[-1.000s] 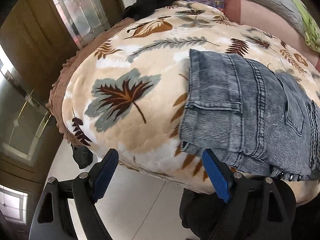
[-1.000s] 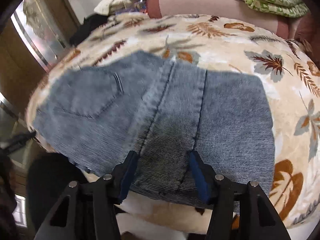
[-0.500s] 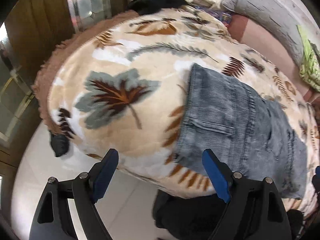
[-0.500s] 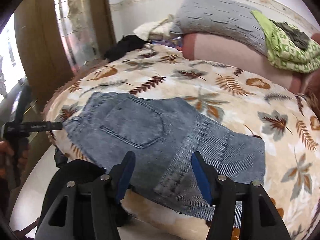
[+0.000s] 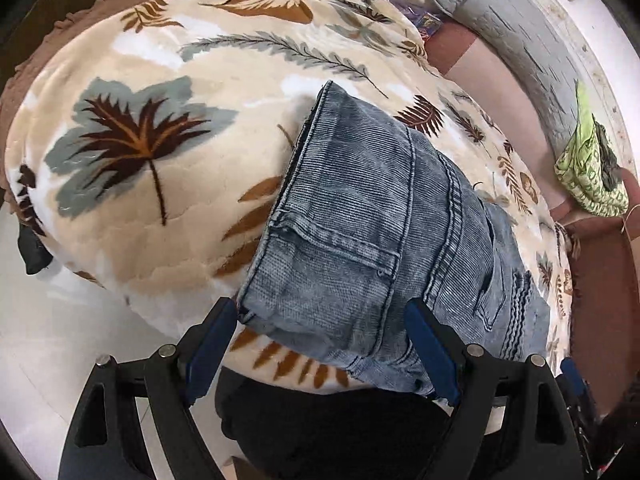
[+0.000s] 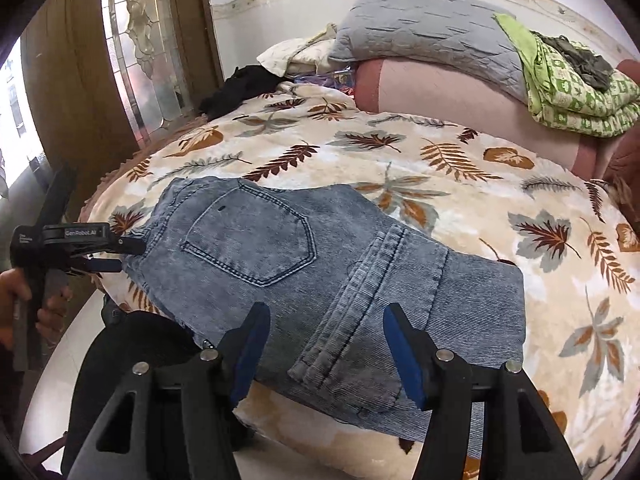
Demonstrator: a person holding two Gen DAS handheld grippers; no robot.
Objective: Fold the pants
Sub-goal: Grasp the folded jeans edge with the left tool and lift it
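The blue denim pants (image 6: 320,276) lie folded into a compact rectangle on the leaf-print blanket (image 6: 460,168), back pocket up, near the bed's front edge. In the left wrist view the pants (image 5: 380,232) fill the middle right. My left gripper (image 5: 320,344) is open and empty, its blue pads either side of the pants' near waist corner, just off the cloth. It also shows from the side in the right wrist view (image 6: 116,256), at the pants' left end. My right gripper (image 6: 324,352) is open and empty, above the pants' front edge.
A pink bolster (image 6: 460,96), a grey pillow (image 6: 420,28) and a green patterned cloth (image 6: 572,88) lie at the bed's far end. Black clothing (image 6: 240,88) lies at the far left corner. A wooden door with glass (image 6: 132,52) stands left. White tiled floor (image 5: 60,340) lies below.
Both grippers have pulled back from the pants and risen. The left gripper has swung right, so the pants' near corner now sits between its pads. The pants lie still.
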